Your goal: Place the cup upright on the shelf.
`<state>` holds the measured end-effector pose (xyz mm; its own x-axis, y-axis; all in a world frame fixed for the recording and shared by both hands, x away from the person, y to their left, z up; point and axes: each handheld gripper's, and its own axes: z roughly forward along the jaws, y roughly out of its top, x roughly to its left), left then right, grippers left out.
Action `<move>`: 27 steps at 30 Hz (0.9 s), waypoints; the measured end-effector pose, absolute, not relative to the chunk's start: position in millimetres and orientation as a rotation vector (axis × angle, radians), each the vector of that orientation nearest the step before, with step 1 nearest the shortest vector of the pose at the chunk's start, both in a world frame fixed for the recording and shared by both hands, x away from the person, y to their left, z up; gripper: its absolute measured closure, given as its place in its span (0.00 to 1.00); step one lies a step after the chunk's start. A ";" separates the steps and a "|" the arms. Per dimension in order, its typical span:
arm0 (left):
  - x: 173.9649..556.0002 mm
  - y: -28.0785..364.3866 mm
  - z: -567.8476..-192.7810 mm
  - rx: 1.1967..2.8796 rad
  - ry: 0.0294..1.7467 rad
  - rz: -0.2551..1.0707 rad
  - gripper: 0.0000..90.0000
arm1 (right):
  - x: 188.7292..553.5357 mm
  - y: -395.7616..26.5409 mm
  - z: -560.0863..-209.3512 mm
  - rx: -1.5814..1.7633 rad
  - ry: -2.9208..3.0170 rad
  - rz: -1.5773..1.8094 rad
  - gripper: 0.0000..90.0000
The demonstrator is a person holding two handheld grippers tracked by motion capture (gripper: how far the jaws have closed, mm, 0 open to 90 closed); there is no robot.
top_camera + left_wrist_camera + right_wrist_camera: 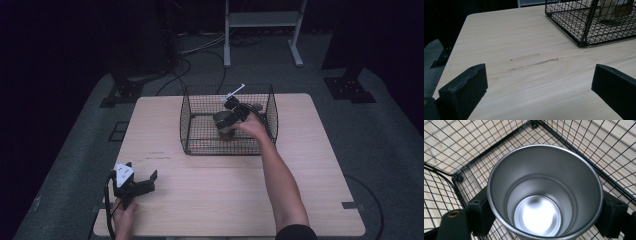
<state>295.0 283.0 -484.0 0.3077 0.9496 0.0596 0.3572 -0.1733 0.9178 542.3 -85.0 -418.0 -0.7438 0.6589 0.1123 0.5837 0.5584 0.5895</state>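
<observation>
A black wire basket point(205, 145) stands on the far middle of the wooden table point(225, 200). Inside it my right gripper point(228, 118) is shut on a steel cup point(221, 126), held upright near the basket's right side. In the right gripper view the cup's point(544, 195) empty, shiny inside faces me, and one black pad point(480, 215) presses each side of its wall. My left gripper point(141, 170) rests open near the table's front left corner, its fingers point(464, 92) spread wide over bare wood. From there the basket point(579, 27) lies ahead to the right.
Faint scuff marks point(534, 62) cross the wood between my left gripper and the basket. The person's right forearm point(277, 175) reaches over the table's middle into the basket. Beyond the table are a white frame point(260, 30), floor cables point(200, 50) and black stand feet point(122, 92).
</observation>
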 end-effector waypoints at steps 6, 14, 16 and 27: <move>295.1 282.7 -484.3 1.703 1.188 0.861 0.00 | 541.1 -85.0 -418.7 1.058 2.666 0.924 0.19; 295.0 282.6 -484.3 1.704 1.188 0.861 0.00 | 539.2 -86.3 -417.2 1.047 2.675 0.921 0.17; 295.0 282.7 -484.3 1.704 1.188 0.860 0.00 | 538.0 -85.4 -416.4 1.038 2.671 0.907 0.16; 295.1 282.5 -484.3 1.704 1.187 0.861 0.00 | 535.3 -87.3 -413.8 1.029 2.668 0.915 0.14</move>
<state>295.1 282.5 -484.3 0.3078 0.9495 0.0606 0.3530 -0.1731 0.9195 535.3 -87.3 -413.8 -0.7564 0.6486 0.0845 0.5639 0.5811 0.5868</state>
